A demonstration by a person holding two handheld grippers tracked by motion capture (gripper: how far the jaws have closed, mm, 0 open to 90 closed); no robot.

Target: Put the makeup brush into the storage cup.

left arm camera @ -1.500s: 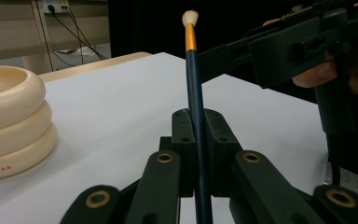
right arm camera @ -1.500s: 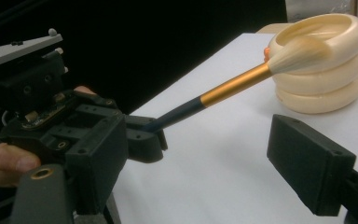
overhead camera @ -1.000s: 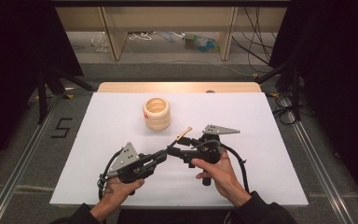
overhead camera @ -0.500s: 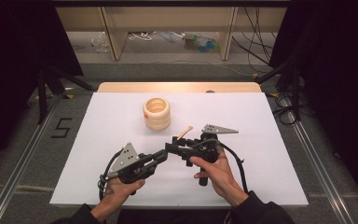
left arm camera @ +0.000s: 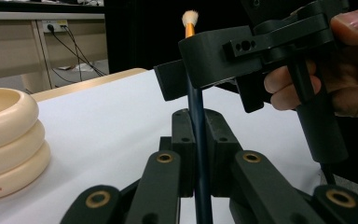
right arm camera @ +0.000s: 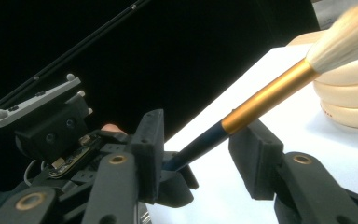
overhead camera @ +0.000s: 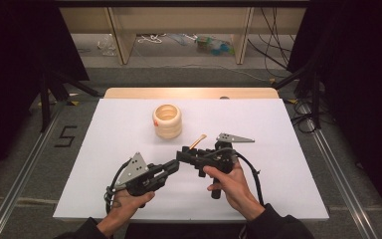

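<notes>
While the left gripper (overhead camera: 171,168) clamps the brush (overhead camera: 197,141) by its dark handle, the high view shows the shaft slanting up and away over the counter (overhead camera: 288,169), through the right gripper (overhead camera: 185,157).

From the left gripper view, the handle rises between that gripper's shut jaws.

From the right gripper view, half-open jaws, just closing, flank the gold ferrule without touching; the ring-stack holder (right arm camera: 349,88) beyond looks empty.

Brush (left arm camera: 198,121), dark blue handle, gold ferrule, pale bristles, tilted upward above table
</notes>
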